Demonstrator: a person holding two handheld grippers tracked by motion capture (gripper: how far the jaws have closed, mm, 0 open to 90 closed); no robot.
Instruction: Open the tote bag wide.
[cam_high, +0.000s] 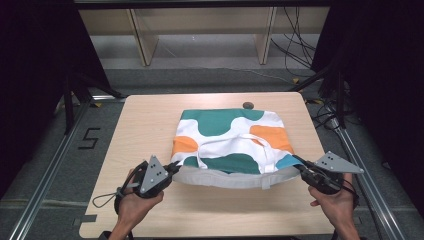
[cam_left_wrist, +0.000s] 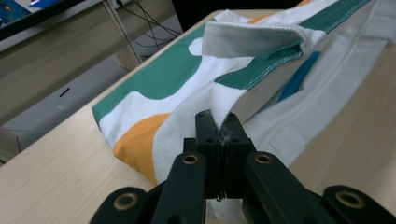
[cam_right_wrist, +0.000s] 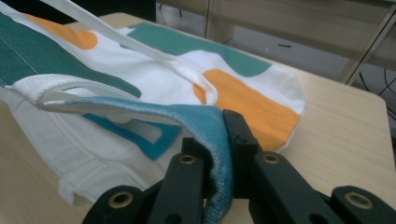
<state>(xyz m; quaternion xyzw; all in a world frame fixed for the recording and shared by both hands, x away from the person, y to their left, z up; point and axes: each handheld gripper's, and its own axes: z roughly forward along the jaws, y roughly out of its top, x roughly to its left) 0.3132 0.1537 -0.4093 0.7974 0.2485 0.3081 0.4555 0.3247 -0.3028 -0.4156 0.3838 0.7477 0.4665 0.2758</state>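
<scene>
A cloth tote bag (cam_high: 232, 137) with green, orange and blue patches on white lies on the wooden table (cam_high: 150, 125), its mouth toward the near edge. My left gripper (cam_high: 172, 170) is shut on the bag's near left corner, pinching the white rim cloth (cam_left_wrist: 219, 100) between its jaws. My right gripper (cam_high: 299, 169) is shut on the near right corner, where blue rim cloth (cam_right_wrist: 205, 121) folds over its jaw. The pinched upper rim is lifted off the table, so the mouth gapes a little. The bag's white handles (cam_high: 227, 142) lie across its top.
A small dark round object (cam_high: 248, 105) sits at the table's far edge, just behind the bag. Metal rails (cam_high: 50, 165) run along both sides of the table. Wooden shelving legs (cam_high: 145, 45) and cables stand on the floor beyond.
</scene>
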